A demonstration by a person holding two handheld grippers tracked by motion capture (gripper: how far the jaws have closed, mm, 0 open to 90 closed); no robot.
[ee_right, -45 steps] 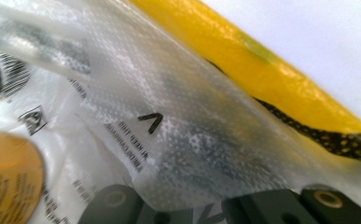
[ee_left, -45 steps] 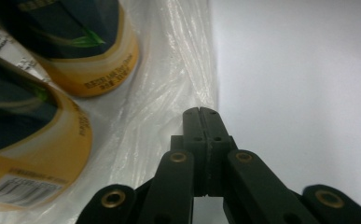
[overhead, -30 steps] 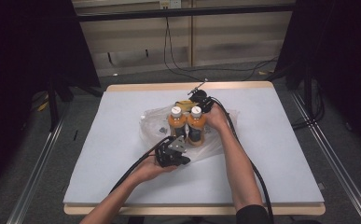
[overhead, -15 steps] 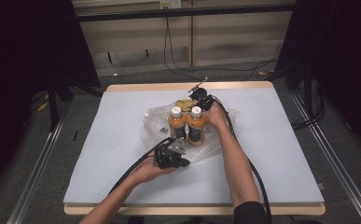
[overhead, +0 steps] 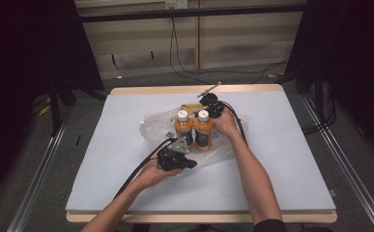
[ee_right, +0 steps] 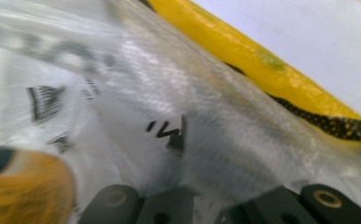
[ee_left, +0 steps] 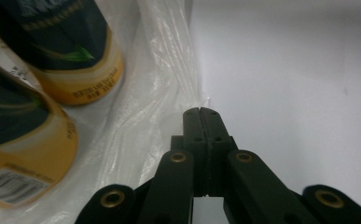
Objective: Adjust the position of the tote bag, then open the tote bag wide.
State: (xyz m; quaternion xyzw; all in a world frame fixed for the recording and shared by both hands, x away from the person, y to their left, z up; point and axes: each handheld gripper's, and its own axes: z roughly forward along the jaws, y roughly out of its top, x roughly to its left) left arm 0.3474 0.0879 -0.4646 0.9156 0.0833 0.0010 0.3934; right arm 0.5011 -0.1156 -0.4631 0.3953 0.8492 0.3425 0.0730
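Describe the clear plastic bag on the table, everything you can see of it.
The plastic bag is thin, transparent and crinkled, with dark printed marks. It lies spread on the white table, two upright orange bottles standing on or in it. The left gripper, jaws together, pinches its near edge; the right gripper meets its far side beside a banana.

a lab: dark curtains (overhead: pixel 35 58), floor cables (overhead: pixel 184 67).

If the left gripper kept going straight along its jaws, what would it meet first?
The left gripper, its jaws closed, points along the edge of the clear plastic bag. Its tip seems already at that film, so the bag comes first; beyond lies bare table. The bottles sit off to one side.
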